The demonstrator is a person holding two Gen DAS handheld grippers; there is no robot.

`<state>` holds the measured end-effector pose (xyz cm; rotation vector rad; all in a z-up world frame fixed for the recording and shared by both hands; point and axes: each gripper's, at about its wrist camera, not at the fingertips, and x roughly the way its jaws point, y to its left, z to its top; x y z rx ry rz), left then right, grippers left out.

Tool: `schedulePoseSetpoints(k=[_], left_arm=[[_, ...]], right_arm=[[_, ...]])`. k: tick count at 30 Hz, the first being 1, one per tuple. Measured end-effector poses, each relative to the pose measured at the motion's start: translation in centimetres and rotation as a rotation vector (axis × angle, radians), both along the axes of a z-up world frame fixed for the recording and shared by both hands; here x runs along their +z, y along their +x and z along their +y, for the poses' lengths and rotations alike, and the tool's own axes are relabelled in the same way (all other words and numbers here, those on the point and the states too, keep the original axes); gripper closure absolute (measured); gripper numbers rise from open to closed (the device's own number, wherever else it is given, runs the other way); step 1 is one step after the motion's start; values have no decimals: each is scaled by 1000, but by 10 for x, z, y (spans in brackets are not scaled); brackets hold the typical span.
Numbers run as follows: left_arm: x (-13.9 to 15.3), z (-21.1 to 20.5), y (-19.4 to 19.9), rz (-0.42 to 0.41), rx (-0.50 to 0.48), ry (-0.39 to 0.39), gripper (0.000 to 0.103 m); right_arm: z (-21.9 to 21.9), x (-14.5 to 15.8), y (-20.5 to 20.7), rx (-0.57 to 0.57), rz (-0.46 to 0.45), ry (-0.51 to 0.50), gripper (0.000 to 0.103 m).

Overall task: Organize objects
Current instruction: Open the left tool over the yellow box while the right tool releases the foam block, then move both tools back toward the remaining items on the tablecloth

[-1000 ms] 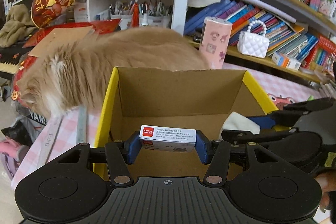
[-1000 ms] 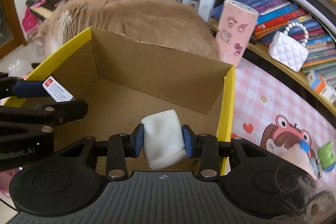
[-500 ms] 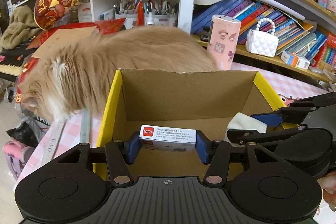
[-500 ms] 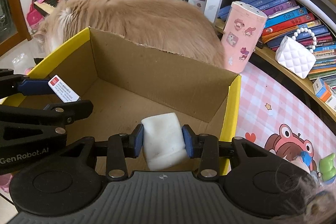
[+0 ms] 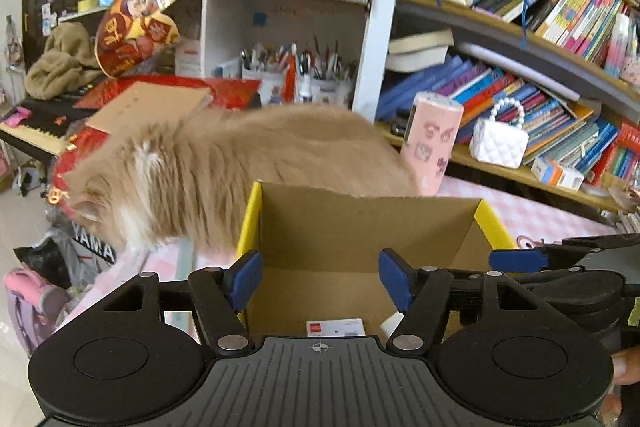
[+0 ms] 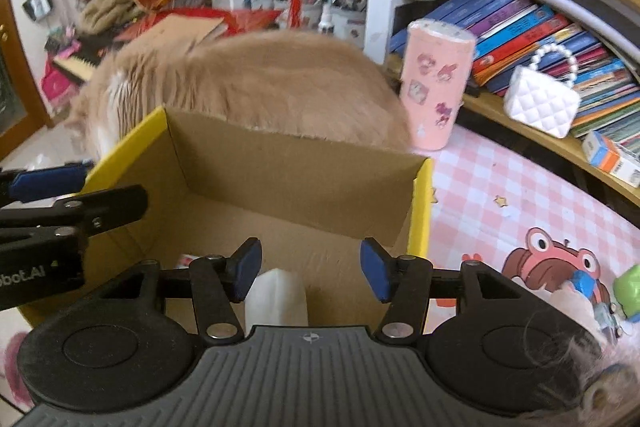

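An open cardboard box with yellow outer sides (image 5: 360, 231) (image 6: 280, 179) sits on the pink checked table. My left gripper (image 5: 320, 281) is open and empty above the box's near side. A small white box with a red label (image 5: 335, 327) lies on the box floor below it. My right gripper (image 6: 310, 267) is open and empty over the box's right part. A white soft block (image 6: 276, 297) lies on the box floor under it; it also shows in the left wrist view (image 5: 390, 325). The right gripper shows in the left wrist view (image 5: 520, 261), the left gripper in the right wrist view (image 6: 44, 183).
A fluffy orange cat (image 5: 224, 167) (image 6: 248, 83) stands right behind the box. A pink tumbler (image 6: 434, 83) stands at the box's back right corner. A white quilted purse (image 6: 540, 99) and books fill the shelf. Small toys (image 6: 628, 291) lie at the right.
Both grippers have opened and lifted a little. The small labelled box and the white soft block have dropped from the fingers onto the box floor.
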<state>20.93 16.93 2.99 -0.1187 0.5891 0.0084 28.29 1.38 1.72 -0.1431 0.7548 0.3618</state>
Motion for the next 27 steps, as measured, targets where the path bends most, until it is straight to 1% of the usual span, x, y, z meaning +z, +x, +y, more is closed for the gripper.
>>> schedulePoseSetpoints(k=[5, 9, 15, 20, 27], left_arm=[[9, 7, -25, -30, 20, -3, 37], [11, 14, -45, -38, 30, 1, 36], [12, 23, -77, -42, 32, 7, 36], [11, 32, -107, -34, 36, 12, 36], [2, 40, -141, 5, 25, 34, 35]], right_arm=[[-3, 14, -23, -63, -50, 55, 51], [-4, 24, -46, -128, -68, 101, 51], [-1, 35, -87, -181, -116, 120, 50], [4, 34, -119, -195, -120, 119, 50], [15, 24, -162, -198, -100, 113, 49]])
